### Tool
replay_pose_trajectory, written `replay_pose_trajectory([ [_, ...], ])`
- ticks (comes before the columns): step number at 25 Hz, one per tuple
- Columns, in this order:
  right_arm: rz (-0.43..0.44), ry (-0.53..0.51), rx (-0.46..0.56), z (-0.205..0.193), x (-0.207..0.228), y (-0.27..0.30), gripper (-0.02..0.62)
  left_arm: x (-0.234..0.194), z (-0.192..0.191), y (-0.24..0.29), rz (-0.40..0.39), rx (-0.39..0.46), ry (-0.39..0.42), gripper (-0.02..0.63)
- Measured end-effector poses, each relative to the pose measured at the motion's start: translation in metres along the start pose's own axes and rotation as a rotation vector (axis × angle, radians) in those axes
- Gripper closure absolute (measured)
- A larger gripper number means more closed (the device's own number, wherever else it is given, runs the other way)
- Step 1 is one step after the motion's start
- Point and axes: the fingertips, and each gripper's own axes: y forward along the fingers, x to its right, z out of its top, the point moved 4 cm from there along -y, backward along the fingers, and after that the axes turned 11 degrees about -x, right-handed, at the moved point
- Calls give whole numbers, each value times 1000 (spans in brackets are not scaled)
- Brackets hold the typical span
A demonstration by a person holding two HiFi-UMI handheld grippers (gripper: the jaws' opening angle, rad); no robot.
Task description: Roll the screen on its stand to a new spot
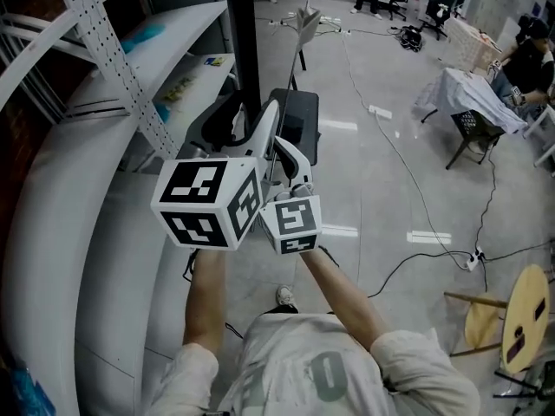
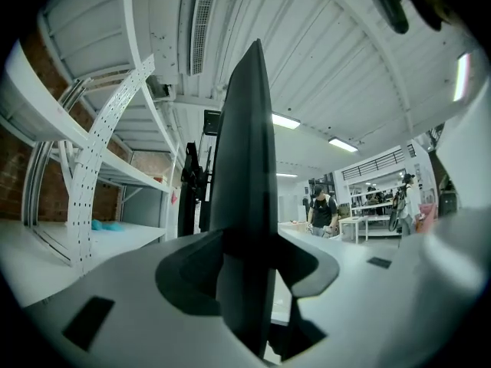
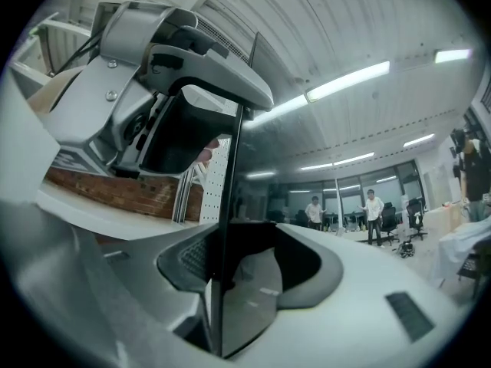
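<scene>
My left tongs (image 2: 249, 280) are clamped on the dark edge of the screen (image 1: 299, 120), which fills the gap between the jaws. My right tongs (image 3: 230, 282) grip the same edge just below them, with the glossy face showing to one side. Their marker cubes sit almost touching. The screen stands upright directly ahead of me on the grey floor (image 1: 381, 224). Left of the screen runs the white shelving (image 1: 173, 50). A cable (image 1: 408, 172) trails across the floor to the screen's right, and a round wooden stool (image 1: 520, 310) stands well apart, farther right.
</scene>
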Motion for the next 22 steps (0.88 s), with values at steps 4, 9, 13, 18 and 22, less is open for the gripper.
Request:
replay_pose_trajectory([
  [4, 19, 10, -17, -1, 7, -34, 385, 34, -2, -12, 10, -8, 16, 397],
  [9, 46, 23, -26, -1, 7, -84, 390, 76, -6, -40, 29, 3, 18, 397],
  [13, 84, 21, -39, -7, -9, -113, 388, 93, -18, -69, 54, 18, 2, 400],
  [18, 119, 22, -46, -10, -42, -150, 385, 106, -31, -118, 79, 51, -21, 406],
  [22, 132, 17, -59, -6, -65, -179, 383, 119, -31, -154, 74, 78, -32, 407],
])
